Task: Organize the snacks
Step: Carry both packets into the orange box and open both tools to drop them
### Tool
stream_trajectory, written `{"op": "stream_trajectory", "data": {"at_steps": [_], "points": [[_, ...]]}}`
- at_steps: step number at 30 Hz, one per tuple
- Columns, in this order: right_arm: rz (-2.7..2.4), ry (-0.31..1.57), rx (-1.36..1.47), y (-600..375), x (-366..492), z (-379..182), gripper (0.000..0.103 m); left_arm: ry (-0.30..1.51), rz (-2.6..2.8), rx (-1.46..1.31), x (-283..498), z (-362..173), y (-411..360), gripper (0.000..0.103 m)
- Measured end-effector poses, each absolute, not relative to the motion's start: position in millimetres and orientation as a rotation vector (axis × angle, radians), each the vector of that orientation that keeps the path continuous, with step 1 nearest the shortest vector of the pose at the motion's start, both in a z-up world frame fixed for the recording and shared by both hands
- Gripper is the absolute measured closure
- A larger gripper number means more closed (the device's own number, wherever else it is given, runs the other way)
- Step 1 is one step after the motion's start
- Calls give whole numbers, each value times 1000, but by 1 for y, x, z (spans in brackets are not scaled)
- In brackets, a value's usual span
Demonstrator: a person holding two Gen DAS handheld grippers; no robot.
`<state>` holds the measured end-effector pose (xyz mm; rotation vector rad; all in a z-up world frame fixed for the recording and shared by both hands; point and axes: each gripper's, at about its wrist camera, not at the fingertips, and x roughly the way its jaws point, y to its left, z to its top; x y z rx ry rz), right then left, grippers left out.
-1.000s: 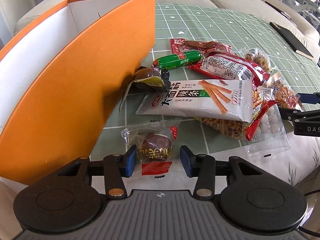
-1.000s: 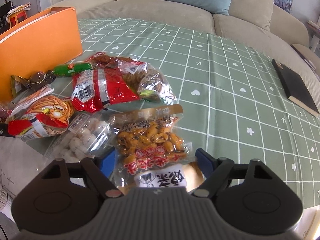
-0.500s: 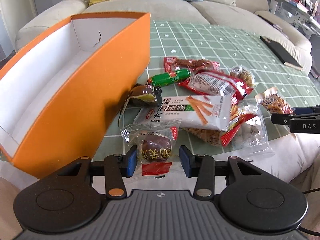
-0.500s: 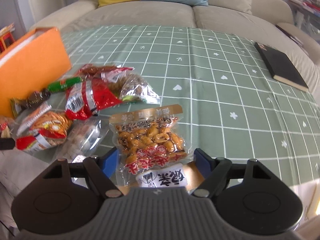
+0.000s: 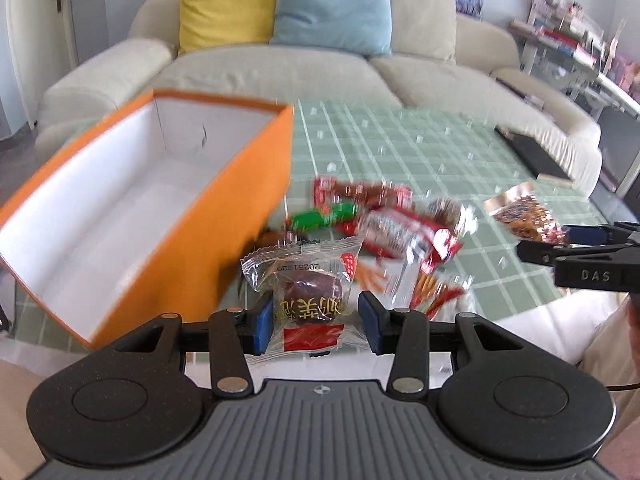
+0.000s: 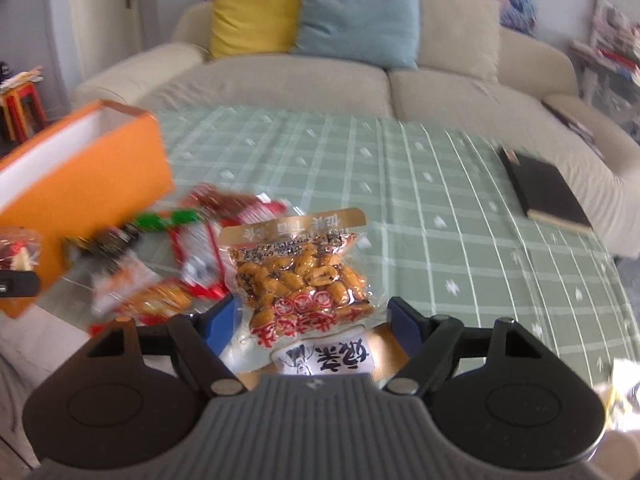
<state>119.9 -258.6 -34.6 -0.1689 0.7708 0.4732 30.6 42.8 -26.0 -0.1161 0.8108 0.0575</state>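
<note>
On the far left sits the orange box [image 5: 224, 216], open-topped, white inside and bare as far as the view reaches, standing on the green checked bench [image 5: 400, 148]. Just right of it the left tool [image 5: 316, 320] clamps a small clear packet [image 5: 308, 280] with one dark, rounded sweet inside, pads pressing the wrapper from both sides, the packet lifted clear above the snack pile [image 5: 384, 224]. That packet looks feather-light; the film is crinkly and slick, the lump in the middle firm, so the hold belongs across the body, as it is now, not on the flimsy sealed edges.

Moving right, the loose pile lies on the bench beside the box: a green sausage stick, red pouches, all blurred, so I would not swear to how many.

Further right, the right tool [image 6: 310, 320] pinches a vacuum-packed nut pouch [image 6: 298, 276] at its lower end, jaws spread wide around it, the pouch raised off the bench. This one is heavier and stiffer, lumpy with glazed nuts, glossy too. Held low, its top may flop; a grip nearer the middle would likely steady it.
</note>
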Motion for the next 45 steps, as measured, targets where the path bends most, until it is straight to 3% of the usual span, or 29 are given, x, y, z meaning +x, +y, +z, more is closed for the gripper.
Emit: {"op": "stream_trajectory", "data": {"at_steps": [11,19,33,45], "points": [[762,647,-216,-167,122,38,27,672,165,-158,41,27,85,53],[919,652,-251,-83,147,61,27,719,267,-221,71,37,141,53],[977,738,-518,53,190,24,26,957,378,-205,113,-14,204,53],[976,869,-718,100,222,-33,26,1079,408,-167,140,-55,216,53]]}}
